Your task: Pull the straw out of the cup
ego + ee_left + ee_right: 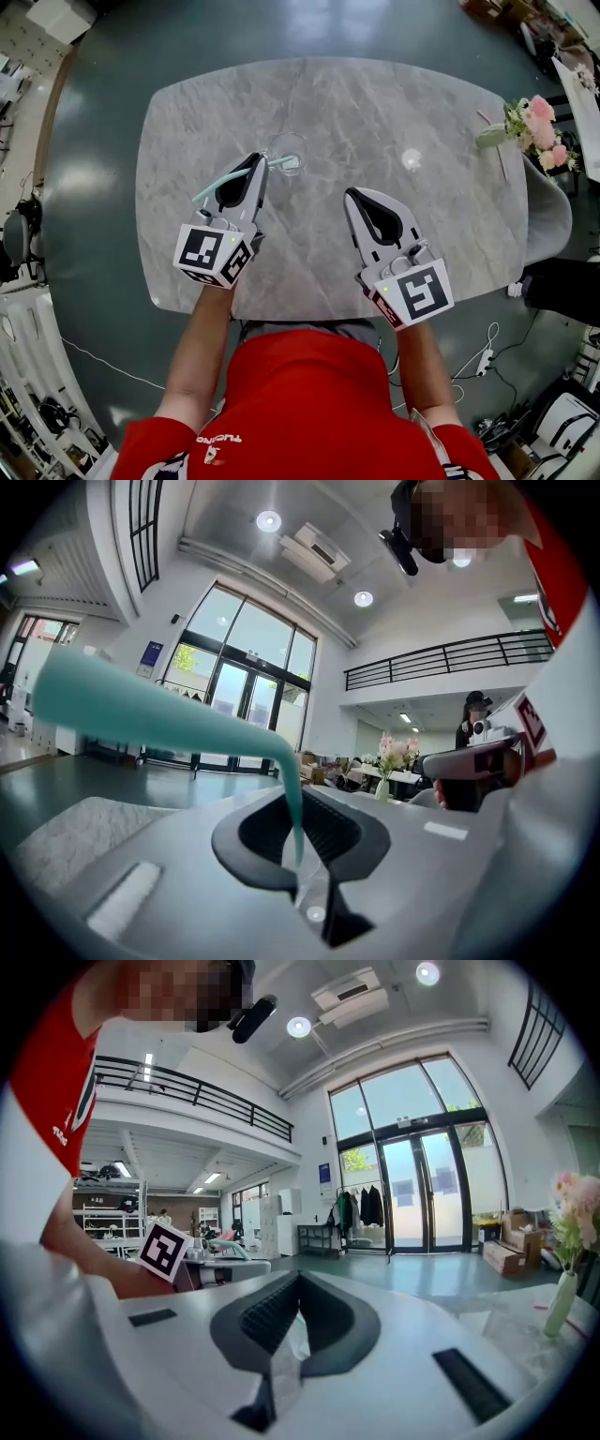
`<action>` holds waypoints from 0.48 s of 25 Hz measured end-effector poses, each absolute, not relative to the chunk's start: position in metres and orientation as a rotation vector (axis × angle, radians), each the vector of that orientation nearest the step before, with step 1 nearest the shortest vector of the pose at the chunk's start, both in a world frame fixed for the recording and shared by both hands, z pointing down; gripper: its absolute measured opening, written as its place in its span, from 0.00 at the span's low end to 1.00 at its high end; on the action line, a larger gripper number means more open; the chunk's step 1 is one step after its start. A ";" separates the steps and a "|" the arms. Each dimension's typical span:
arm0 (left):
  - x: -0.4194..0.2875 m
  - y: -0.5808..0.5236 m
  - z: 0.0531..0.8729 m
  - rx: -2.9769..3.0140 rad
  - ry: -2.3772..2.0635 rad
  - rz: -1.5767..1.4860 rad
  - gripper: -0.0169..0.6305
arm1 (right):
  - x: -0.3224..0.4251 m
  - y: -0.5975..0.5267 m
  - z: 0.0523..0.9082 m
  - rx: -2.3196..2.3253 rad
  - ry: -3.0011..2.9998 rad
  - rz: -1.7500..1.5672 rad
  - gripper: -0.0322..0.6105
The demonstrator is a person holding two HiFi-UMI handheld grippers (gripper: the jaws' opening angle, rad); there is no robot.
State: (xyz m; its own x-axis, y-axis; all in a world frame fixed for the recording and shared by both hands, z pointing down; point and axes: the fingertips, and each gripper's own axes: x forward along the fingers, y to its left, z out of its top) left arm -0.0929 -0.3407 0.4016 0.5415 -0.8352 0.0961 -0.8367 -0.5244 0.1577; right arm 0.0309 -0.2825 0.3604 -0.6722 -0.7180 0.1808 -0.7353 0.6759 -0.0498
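A teal bendy straw (pixel 214 185) lies slantwise across the tips of my left gripper (pixel 261 161), which is shut on it. One end sticks out to the left. The other end reaches over the clear glass cup (pixel 287 146) standing on the marble table (pixel 422 103); I cannot tell whether that end is still inside. In the left gripper view the straw (pixel 141 710) bends down into the left gripper (pixel 302 855), pinched between the closed jaws. My right gripper (pixel 350 194) hovers to the right of the cup, apart from it. In its own view the right gripper (pixel 281 1335) is shut and holds nothing.
A vase of pink flowers (pixel 532 122) stands at the table's far right edge, with a grey chair (pixel 553 220) beside it. The table's near edge runs just in front of the person's red shirt. Cables lie on the floor at the right.
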 end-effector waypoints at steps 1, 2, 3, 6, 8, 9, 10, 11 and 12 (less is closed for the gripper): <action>-0.093 -0.338 0.397 2.600 -1.420 0.005 0.07 | 0.031 -0.281 0.359 1.197 -2.745 0.173 0.05; -0.093 -0.335 0.392 2.607 -1.419 -0.003 0.07 | 0.030 -0.280 0.356 1.199 -2.749 0.168 0.05; -0.092 -0.331 0.387 2.615 -1.417 -0.012 0.07 | 0.030 -0.278 0.354 1.201 -2.754 0.163 0.05; -0.093 -0.318 0.371 2.640 -1.411 -0.031 0.07 | 0.028 -0.272 0.346 1.209 -2.770 0.158 0.05; -0.093 -0.310 0.361 2.648 -1.416 -0.039 0.07 | 0.027 -0.269 0.342 1.215 -2.784 0.160 0.05; -0.093 -0.306 0.357 2.652 -1.419 -0.045 0.07 | 0.027 -0.267 0.340 1.218 -2.790 0.161 0.05; -0.093 -0.302 0.352 2.657 -1.421 -0.051 0.07 | 0.027 -0.265 0.338 1.221 -2.796 0.164 0.05; -0.093 -0.297 0.347 2.663 -1.423 -0.058 0.07 | 0.027 -0.263 0.337 1.224 -2.801 0.168 0.05; -0.094 -0.293 0.342 2.670 -1.424 -0.065 0.07 | 0.027 -0.260 0.336 1.226 -2.807 0.173 0.05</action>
State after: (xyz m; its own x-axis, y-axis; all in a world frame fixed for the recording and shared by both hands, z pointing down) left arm -0.0936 -0.2928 0.3422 0.5579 -0.8298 0.0163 -0.8248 -0.5522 0.1214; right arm 0.0267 -0.2602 0.3355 -0.6783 -0.7262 0.1119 -0.7344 0.6747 -0.0735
